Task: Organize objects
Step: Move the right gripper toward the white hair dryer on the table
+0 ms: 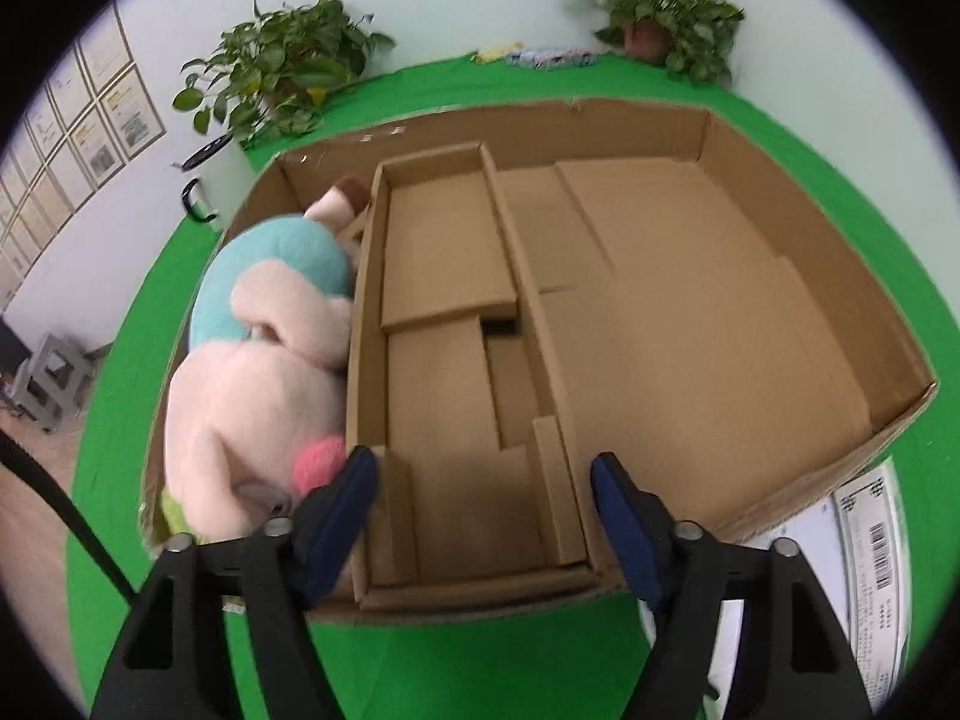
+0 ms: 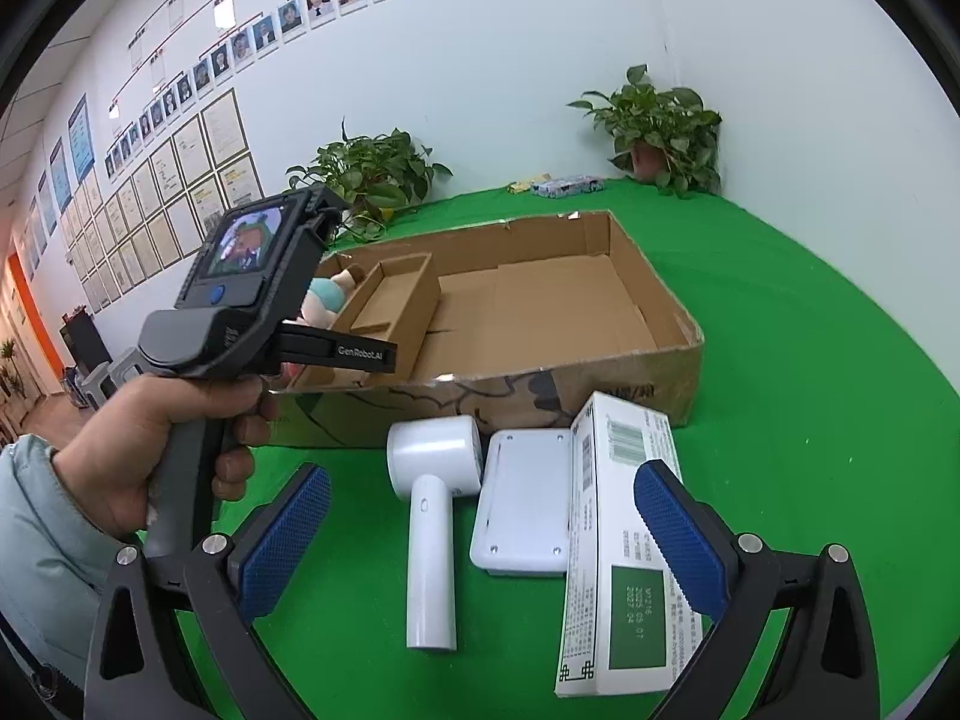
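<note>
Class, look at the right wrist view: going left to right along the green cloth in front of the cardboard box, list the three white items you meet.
White handheld device → flat white case → printed white carton.

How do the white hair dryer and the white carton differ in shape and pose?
The hair dryer is a round barrel on a plain handle; the carton is a flat rectangular box. The hair dryer is unprinted; the carton carries a barcode, small text and a green panel. The hair dryer lies alone; the carton leans against a white tray. Both are white, outside the cardboard box.
</note>
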